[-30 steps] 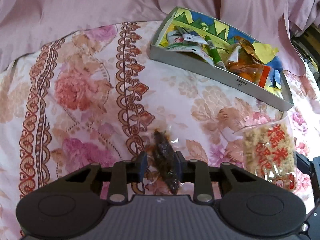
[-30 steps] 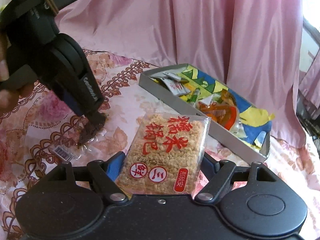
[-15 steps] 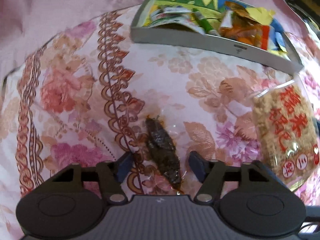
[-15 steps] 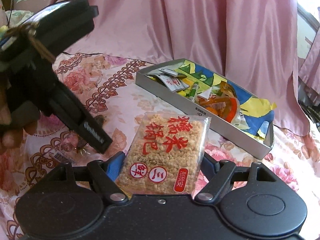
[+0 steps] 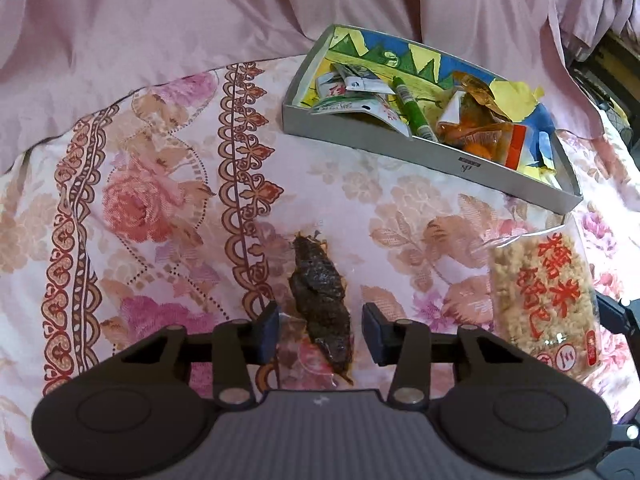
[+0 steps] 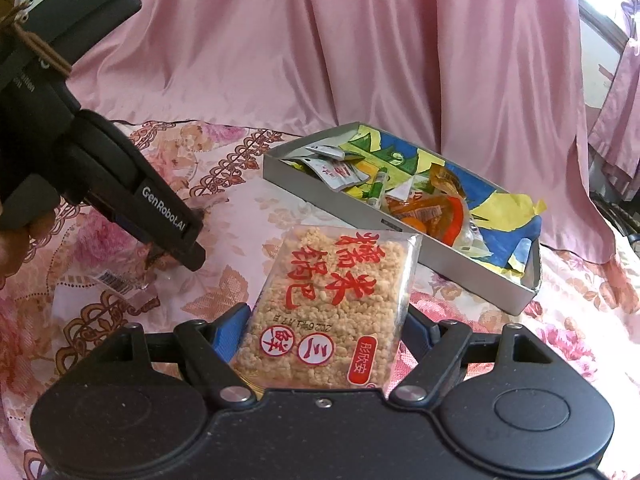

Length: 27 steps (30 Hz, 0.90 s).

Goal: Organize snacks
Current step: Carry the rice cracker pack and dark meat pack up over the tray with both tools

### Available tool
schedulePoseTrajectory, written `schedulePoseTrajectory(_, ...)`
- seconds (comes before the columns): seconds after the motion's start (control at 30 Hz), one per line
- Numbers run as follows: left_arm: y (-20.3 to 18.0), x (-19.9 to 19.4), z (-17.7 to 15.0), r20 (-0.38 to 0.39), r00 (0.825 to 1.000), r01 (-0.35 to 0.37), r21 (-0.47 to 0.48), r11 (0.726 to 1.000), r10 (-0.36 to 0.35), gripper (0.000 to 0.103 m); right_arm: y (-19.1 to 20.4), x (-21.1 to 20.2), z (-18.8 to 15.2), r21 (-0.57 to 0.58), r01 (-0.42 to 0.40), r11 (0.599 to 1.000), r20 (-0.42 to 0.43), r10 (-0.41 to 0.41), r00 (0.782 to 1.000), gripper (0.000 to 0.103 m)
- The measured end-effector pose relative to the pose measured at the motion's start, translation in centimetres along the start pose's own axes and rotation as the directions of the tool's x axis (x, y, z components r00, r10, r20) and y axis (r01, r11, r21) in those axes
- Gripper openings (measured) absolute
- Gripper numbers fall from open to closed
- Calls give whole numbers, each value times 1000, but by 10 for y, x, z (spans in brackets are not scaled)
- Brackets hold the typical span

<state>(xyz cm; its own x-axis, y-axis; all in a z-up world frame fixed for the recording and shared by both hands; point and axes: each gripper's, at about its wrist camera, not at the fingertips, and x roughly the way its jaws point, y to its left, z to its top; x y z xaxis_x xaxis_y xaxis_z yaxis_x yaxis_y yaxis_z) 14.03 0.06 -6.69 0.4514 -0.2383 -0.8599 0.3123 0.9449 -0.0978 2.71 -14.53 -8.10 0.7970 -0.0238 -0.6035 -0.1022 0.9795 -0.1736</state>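
Observation:
A dark brown snack in a clear wrapper [image 5: 320,300] lies on the floral cloth. My left gripper [image 5: 320,334] straddles it; the jaws are closing, with a gap still showing on each side of the snack. In the right wrist view that gripper [image 6: 192,254] slants down over the wrapper's barcode end [image 6: 116,282]. My right gripper [image 6: 326,330] is shut on a rice cracker pack with red characters [image 6: 332,308], also seen in the left wrist view [image 5: 548,300]. A grey tray [image 5: 400,152] holding several snacks sits beyond.
The tray [image 6: 460,264] has a colourful paper lining, white sachets, a green tube and orange packets. Pink drapery hangs behind the floral cloth [image 5: 152,208]. A person's hand [image 6: 12,240] grips the left tool at the frame's left edge.
The left jaws, pressed on the dark snack a second ago, let go and spread wide, then narrowed a little. The snack stays on the cloth. The right gripper keeps the rice cracker pack.

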Motion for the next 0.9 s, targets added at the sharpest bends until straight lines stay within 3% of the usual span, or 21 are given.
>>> schedulePoseTrajectory(0.2,0,-10,8,76,997,8,-12,1000,-7,47,-3,-4,2,20,3,1000,19,-3,1000,80)
schedulePoseTrajectory(0.4,-5,-26,23,204,979,20,-27,999,-14,47,-13,-4,14,52,5,999,48,-7,999,80)
schedulePoseTrajectory(0.53,-8,-34,44,306,951,43,-29,999,-32,47,-27,-1,32,46,10,999,80,-13,997,80)
schedulePoseTrajectory(0.67,-18,-36,74,409,912,52,-19,998,-40,47,-48,5,53,44,19,999,122,-24,992,80)
schedulePoseTrajectory(0.9,-31,-17,130,497,864,91,2,996,-80,48,-92,37,90,62,62,996,204,-73,976,80)
